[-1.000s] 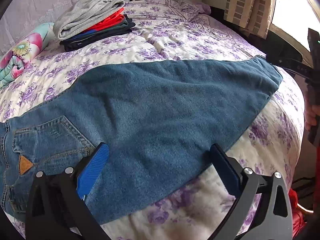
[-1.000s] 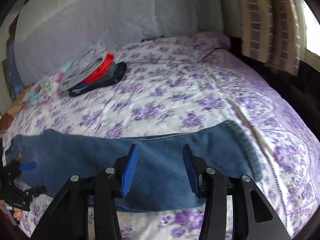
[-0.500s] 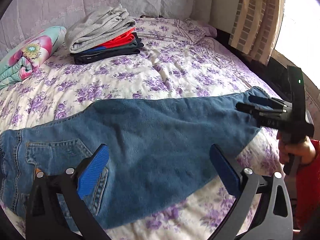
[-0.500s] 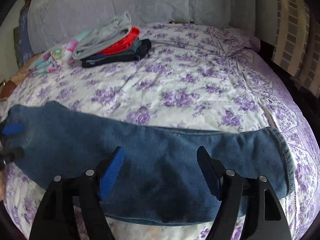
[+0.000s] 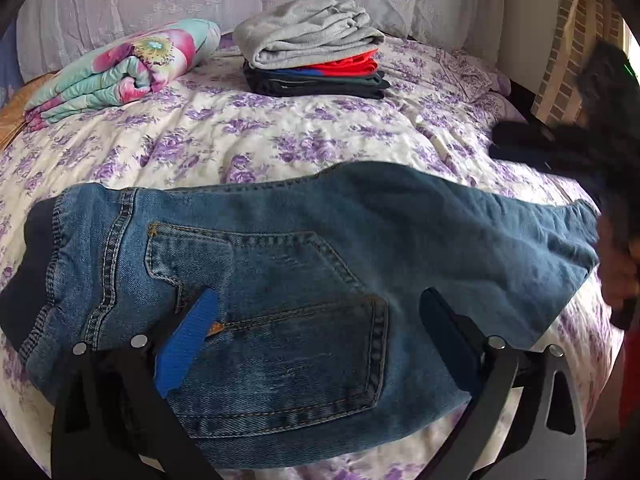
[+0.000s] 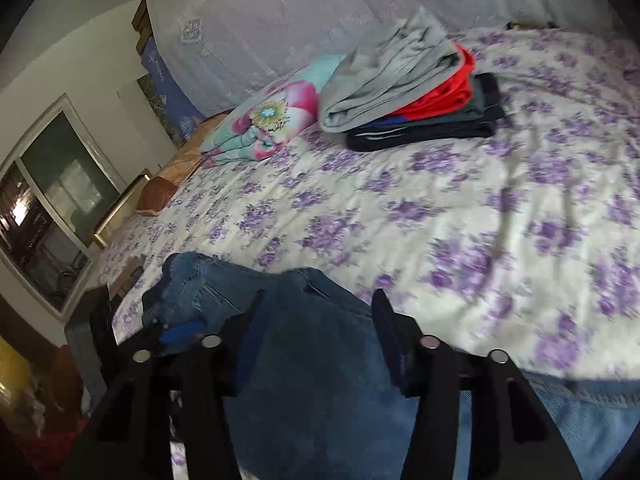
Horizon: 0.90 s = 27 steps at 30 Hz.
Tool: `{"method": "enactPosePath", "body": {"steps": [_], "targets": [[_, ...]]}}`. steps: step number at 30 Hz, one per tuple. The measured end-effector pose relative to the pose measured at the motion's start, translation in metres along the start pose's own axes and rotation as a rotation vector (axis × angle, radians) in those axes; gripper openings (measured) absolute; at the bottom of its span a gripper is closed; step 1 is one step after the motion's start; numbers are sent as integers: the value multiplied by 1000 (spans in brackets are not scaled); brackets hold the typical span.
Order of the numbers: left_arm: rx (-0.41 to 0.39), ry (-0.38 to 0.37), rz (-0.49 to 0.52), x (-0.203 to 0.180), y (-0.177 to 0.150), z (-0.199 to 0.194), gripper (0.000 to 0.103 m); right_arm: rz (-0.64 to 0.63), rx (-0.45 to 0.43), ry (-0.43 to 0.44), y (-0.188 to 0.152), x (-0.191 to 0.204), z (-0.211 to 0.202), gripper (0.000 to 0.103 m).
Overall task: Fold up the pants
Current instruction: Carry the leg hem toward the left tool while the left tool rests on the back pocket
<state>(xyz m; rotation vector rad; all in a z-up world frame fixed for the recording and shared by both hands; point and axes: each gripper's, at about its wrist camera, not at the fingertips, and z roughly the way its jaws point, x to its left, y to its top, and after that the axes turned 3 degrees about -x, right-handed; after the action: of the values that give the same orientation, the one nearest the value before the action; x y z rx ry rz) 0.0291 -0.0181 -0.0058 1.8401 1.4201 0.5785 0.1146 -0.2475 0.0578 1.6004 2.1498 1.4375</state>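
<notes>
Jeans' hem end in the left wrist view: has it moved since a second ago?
Yes. The jeans now lie shorter, their hem end carried leftward toward the waistband, measured against the stack of folded clothes on the bed.

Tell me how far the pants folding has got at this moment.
Done: the jeans lie flat on the bed, apparently halved lengthwise, one back pocket up. In hand: left gripper open over the pocket; right gripper, jaws closing over the jeans, gripping nothing yet. Left: the crosswise folds, then the folded stack.
</notes>
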Motion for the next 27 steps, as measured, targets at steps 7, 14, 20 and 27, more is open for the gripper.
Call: {"method": "enactPosePath", "body": {"steps": [7, 14, 20, 27], "targets": [[-5, 55, 44, -8, -1, 1, 98, -155, 226, -115, 5, 39, 92, 35], [-4, 46, 40, -10, -1, 2, 98, -200, 190, -203, 4, 52, 118, 23], [-16, 20, 20, -7, -2, -2, 98, -166, 93, -204, 12, 53, 97, 22], [-14, 21, 19, -9, -2, -1, 98, -319, 149, -356, -15, 68, 68, 47]]}}
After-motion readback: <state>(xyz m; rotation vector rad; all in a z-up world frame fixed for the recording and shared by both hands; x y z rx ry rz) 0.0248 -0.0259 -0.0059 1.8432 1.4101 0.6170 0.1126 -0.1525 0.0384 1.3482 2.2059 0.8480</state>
